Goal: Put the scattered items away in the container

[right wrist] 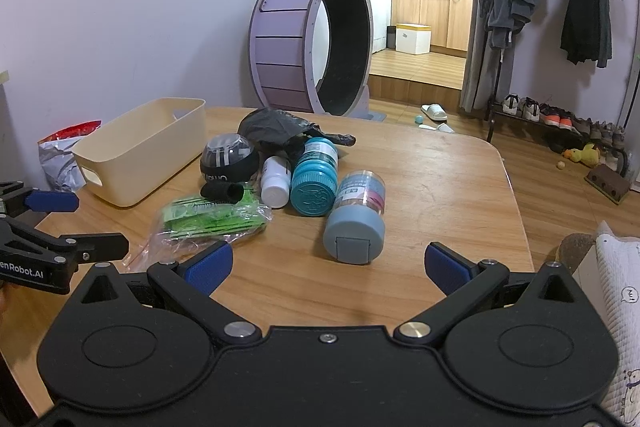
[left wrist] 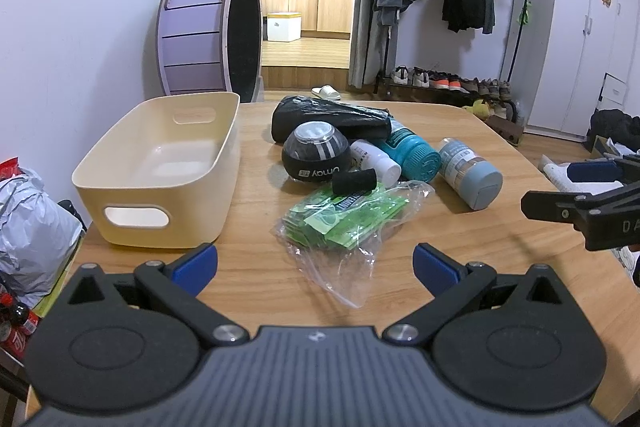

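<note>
While both the left gripper (left wrist: 315,265) and right gripper (right wrist: 329,265) hovered wide open and empty, the round grey-capped plastic jar (right wrist: 355,215) lying sideways risked rolling off the wooden table (right wrist: 440,187) before reaching the empty cream plastic bin (left wrist: 160,163).

Wide-spread left claw (left wrist: 315,265) above bagged green packets (left wrist: 347,217), beside cream container (left wrist: 160,169).

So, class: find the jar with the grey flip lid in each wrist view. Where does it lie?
Left wrist view: the grey-lidded jar lies right of centre, rightmost of the pile.
Right wrist view: the jar lies at centre, nearest the camera.
Shared landmark: the teal-lidded jar lies at its left.
</note>
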{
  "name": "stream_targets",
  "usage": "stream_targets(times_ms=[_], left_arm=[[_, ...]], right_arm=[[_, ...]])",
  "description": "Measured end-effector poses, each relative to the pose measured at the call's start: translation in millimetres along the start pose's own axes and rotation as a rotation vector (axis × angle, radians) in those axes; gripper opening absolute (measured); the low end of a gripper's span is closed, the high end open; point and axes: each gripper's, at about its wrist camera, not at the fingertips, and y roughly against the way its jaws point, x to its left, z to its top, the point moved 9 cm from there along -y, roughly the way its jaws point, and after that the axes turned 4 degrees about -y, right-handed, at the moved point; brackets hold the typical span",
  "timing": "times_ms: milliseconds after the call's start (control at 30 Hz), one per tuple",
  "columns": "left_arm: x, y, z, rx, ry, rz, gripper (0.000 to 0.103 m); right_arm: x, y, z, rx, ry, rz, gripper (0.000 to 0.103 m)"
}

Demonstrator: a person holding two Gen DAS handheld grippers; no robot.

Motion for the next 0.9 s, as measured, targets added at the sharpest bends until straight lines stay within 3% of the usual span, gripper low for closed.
stream_targets(times_ms=[600,900], left_arm=[[-2,0,-2,0.001,-0.009,-0.014,0.103],[-11,-1,2,-0.038,-0.025,-0.087,0.101]], right_arm=[[-1,1,3,-0.006,-0.008,0.003,0.103],[-3,1,3,-0.010,-0.017,0.005,0.103]])
